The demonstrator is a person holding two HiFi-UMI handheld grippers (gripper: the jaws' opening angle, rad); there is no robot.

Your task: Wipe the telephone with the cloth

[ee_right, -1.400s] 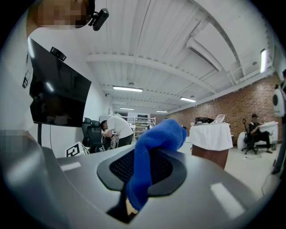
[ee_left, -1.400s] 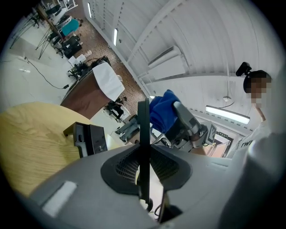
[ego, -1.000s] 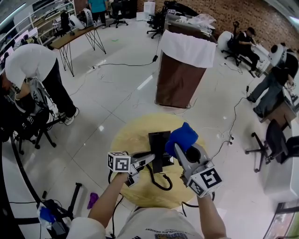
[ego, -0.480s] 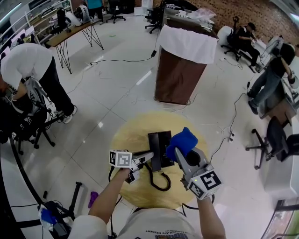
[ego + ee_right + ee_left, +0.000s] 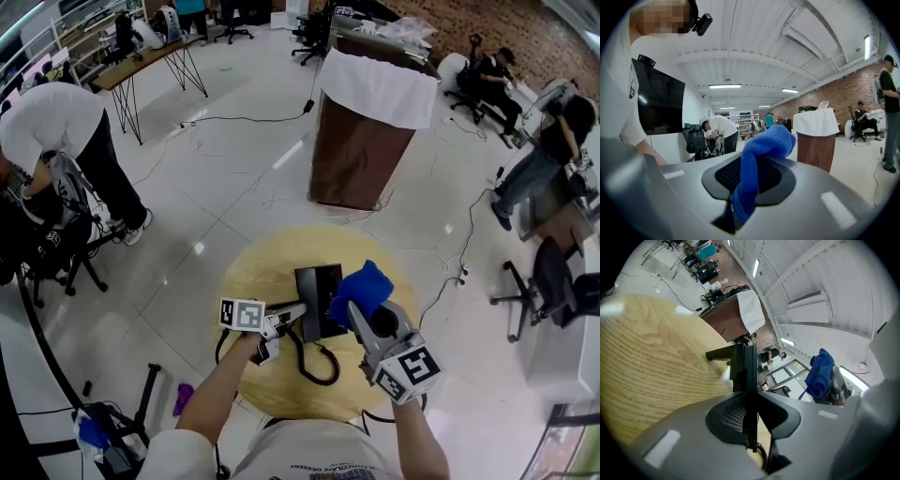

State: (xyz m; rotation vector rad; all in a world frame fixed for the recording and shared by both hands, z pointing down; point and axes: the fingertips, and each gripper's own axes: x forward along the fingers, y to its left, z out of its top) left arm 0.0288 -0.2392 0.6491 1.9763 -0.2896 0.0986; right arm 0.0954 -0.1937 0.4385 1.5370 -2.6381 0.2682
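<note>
A round wooden table (image 5: 258,281) stands on a shiny white floor (image 5: 234,178). The black telephone (image 5: 318,298) is over the middle of the table. Its curly cord (image 5: 319,364) lies in a loop on the table on the near side.

The left gripper (image 5: 298,315) comes in from the left side of the telephone. In the left gripper view, its jaws are close together and pinch a thin black edge of the telephone (image 5: 744,376). I cannot tell if the telephone rests on the table (image 5: 647,376) or is lifted a little.

The right gripper (image 5: 356,307) holds the blue cloth (image 5: 362,287). In the right gripper view, its jaws are squeezed on the cloth (image 5: 761,154), and the cloth sticks up past the tips in a soft lump. From above, the cloth is just to the right of the telephone. In the left gripper view there is a gap between the cloth (image 5: 820,373) and the telephone, so they look apart.

Behind the table stands a brown stand (image 5: 361,155) with a white cover on top. A person in a white shirt (image 5: 56,117) bends over at the left. More people are at the far right.
</note>
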